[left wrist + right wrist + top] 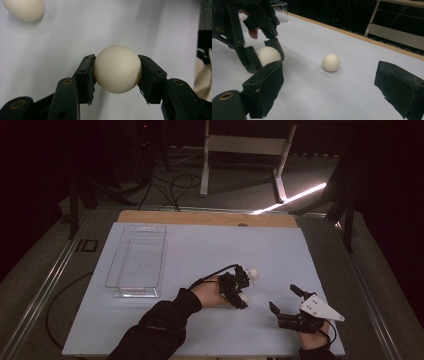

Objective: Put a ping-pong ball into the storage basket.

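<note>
Left hand-held gripper [116,75] clamps one white ball [117,69]; right hand-held gripper [332,85] stands open. Keep grip centred, carry level toward clear tray [136,260].

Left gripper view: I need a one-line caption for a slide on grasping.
Left tool clamps a cream ball between its pads above the white table; a second ball rests behind.

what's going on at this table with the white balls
A person holds a two-jaw gripper in each hand at a white table. The left gripper has its jaws shut on a white ball, held clear of the surface. A second ball lies loose on the table nearby. The right gripper rests near the table's near edge with its jaws open and nothing between them. A clear plastic bin sits empty at the left.
</note>
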The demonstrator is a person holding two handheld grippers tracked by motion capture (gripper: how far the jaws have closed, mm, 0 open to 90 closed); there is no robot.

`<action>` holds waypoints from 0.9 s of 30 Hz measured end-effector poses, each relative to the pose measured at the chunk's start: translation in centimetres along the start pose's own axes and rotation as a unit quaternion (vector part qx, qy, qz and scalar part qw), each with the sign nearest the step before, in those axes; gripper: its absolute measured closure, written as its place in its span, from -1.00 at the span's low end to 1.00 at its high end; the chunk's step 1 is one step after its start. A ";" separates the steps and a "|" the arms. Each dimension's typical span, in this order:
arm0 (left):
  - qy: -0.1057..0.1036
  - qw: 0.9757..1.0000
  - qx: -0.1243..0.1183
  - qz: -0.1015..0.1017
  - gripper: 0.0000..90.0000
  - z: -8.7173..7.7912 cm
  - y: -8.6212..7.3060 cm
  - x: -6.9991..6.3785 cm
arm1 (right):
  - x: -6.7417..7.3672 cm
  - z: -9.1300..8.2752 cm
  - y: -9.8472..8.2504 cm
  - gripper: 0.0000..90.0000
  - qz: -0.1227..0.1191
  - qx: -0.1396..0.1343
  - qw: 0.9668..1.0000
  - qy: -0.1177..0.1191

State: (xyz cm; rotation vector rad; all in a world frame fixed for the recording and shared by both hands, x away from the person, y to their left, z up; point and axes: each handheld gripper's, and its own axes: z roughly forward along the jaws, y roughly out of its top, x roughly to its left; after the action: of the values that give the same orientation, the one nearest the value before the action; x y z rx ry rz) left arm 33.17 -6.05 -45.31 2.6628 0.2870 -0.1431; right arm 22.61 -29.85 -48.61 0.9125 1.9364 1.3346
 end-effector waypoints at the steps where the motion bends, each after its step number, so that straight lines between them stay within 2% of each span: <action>1: 0.000 1.000 0.000 0.000 0.16 0.0 0.0 0.0 | 0.0 0.0 0.0 -0.81 0.000 0.000 1.000 0.000; 2: -0.006 1.000 0.002 0.002 0.16 -0.3 -0.2 -0.1 | 0.0 0.1 0.0 -0.81 -0.001 -0.001 1.000 0.006; 3: -0.003 1.000 0.006 0.008 0.16 -0.5 -0.3 -0.2 | 0.0 0.1 0.0 -0.81 -0.001 -0.001 1.000 0.006; 11: -0.010 1.000 0.021 0.012 0.16 -1.7 -1.5 -0.3 | 0.5 0.6 0.0 -0.81 -0.008 -0.004 1.000 0.022; 17: -0.019 0.999 0.032 0.015 0.16 -2.2 -2.4 -0.2 | 0.5 0.8 -0.1 -0.81 -0.010 -0.007 0.999 0.042; 19: -0.020 0.999 0.040 0.021 0.16 -2.4 -2.7 -0.1 | 0.4 0.9 -0.2 -0.79 -0.006 -0.013 0.998 0.056; 21: -0.024 0.999 0.041 0.017 0.16 -2.5 -2.9 -0.1 | 0.4 1.0 -0.3 -0.79 -0.006 -0.013 0.998 0.057; 27: -0.030 0.998 0.056 0.023 0.16 -2.9 -3.6 -0.1 | 0.3 1.0 -0.3 -0.79 -0.005 -0.019 0.998 0.059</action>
State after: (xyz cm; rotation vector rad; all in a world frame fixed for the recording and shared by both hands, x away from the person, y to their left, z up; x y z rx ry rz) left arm 32.41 -1.58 -44.24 2.7675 0.2043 -0.2319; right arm 23.20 -29.17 -49.19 0.8214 1.9940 1.4435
